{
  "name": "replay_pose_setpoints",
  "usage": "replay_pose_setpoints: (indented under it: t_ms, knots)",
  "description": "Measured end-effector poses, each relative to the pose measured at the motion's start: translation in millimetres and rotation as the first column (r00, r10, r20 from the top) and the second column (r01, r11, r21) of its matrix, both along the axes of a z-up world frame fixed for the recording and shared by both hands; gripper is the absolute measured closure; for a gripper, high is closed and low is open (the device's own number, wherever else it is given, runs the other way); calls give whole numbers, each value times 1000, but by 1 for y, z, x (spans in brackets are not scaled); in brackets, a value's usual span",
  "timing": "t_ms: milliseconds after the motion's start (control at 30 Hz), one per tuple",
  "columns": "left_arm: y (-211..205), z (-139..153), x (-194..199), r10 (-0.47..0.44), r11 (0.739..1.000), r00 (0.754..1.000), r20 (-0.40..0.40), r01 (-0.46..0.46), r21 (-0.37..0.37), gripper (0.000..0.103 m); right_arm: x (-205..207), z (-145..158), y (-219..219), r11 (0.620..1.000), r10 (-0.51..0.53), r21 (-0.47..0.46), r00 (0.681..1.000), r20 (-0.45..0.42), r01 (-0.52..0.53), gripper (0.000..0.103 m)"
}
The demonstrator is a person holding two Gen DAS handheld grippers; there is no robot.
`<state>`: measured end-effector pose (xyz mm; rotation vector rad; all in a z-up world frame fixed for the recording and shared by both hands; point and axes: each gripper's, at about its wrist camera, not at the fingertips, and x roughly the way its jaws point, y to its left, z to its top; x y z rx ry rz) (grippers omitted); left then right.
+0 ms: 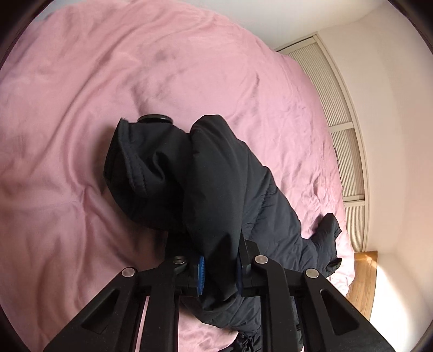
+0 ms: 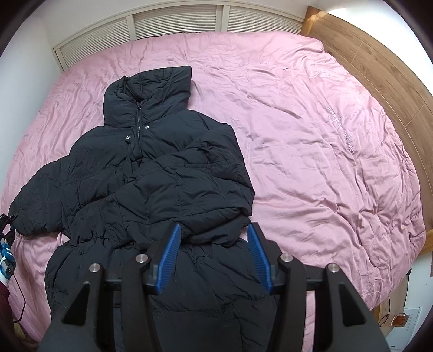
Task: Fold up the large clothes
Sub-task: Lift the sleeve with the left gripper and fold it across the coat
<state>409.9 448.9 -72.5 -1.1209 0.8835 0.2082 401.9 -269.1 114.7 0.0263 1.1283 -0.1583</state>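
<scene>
A black puffer jacket [image 2: 151,168] lies face up on the pink bed [image 2: 311,151], collar toward the far side, zip shut. Its right sleeve [image 2: 194,173] is folded across the chest. My right gripper [image 2: 213,238] is open and empty, just above the jacket's waist. In the left wrist view my left gripper [image 1: 220,260] is shut on the other sleeve [image 1: 216,189] and holds it lifted off the bed; the cuff [image 1: 132,165] droops forward and hides the fingertips. More of the jacket [image 1: 319,243] trails to the right.
A wooden headboard [image 2: 379,81] runs along the right side of the bed. White louvred doors [image 2: 176,24] stand behind the far edge. A floor with small items and a cable [image 2: 389,311] shows at the lower right. Blue and white gear [image 2: 5,260] sits at the left edge.
</scene>
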Motion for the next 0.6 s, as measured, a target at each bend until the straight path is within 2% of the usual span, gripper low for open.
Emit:
replay_pose_setpoints:
  t_ms: [300, 400, 600]
  knots:
    - [-32, 76, 3, -126, 987, 986, 111, 114, 111, 90, -7, 4, 3, 999, 2, 43, 999, 32, -4, 53]
    - [-55, 103, 6, -201, 969, 970, 135, 177, 173, 90, -11, 6, 1, 998, -9, 70, 999, 50, 6, 53]
    - [-104, 144, 7, -322, 930, 932, 167, 277, 243, 91, -21, 8, -8, 995, -18, 96, 996, 83, 10, 53]
